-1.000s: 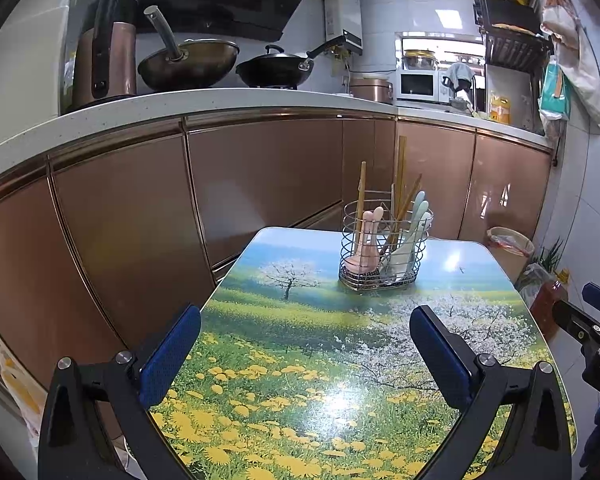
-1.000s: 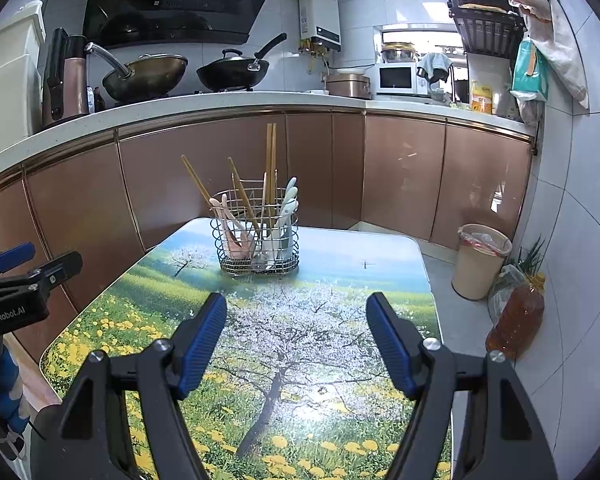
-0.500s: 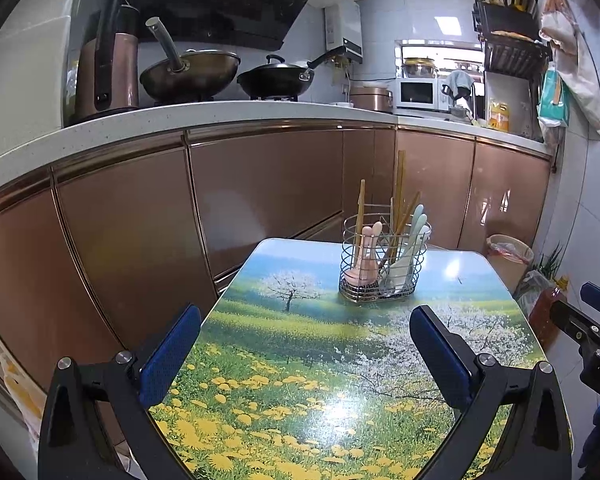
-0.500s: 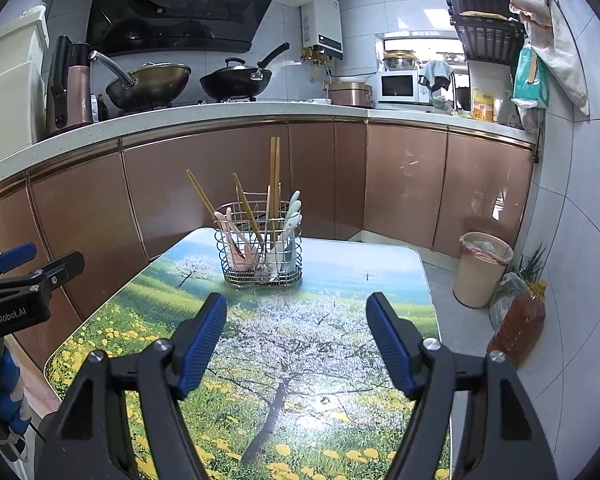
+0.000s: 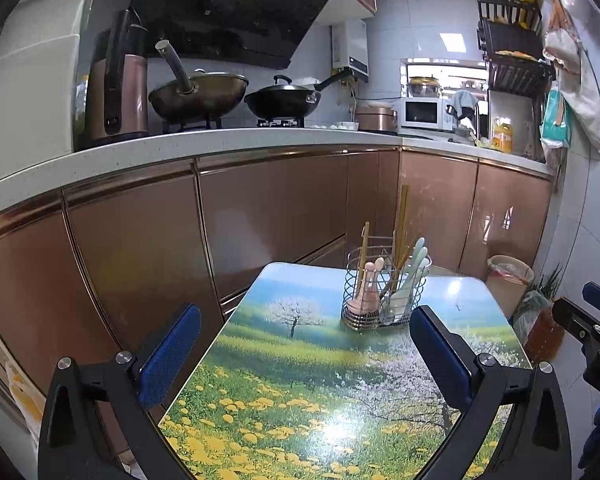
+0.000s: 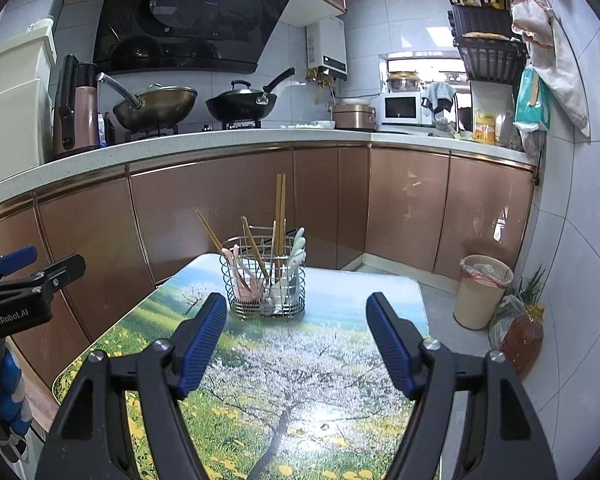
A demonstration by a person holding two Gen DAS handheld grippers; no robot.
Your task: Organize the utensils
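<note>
The utensils (image 6: 265,268) stood together in a round wire basket (image 6: 262,307) at the far end of the surface (image 6: 300,364), which was printed with a flowering tree and a yellow-flowered meadow. Wooden chopsticks (image 6: 280,208) rose tallest out of the basket, with pink spoons (image 5: 367,288) on one side and pale, whitish spoons (image 5: 410,280) on the other.

The left gripper (image 5: 306,356) hung above the near part of the surface with its blue-padded fingers (image 5: 170,350) spread wide and nothing between them; in its view the basket stood well beyond the fingertips, nearer the right-hand finger. The right gripper (image 6: 296,344) was also held with its fingers (image 6: 388,344) parted wide and empty; from its camera the basket sat ahead of the tips, closer to the left-hand finger and apart from both. Each gripper showed at the edge of the other's view, side by side over the near end.
</note>
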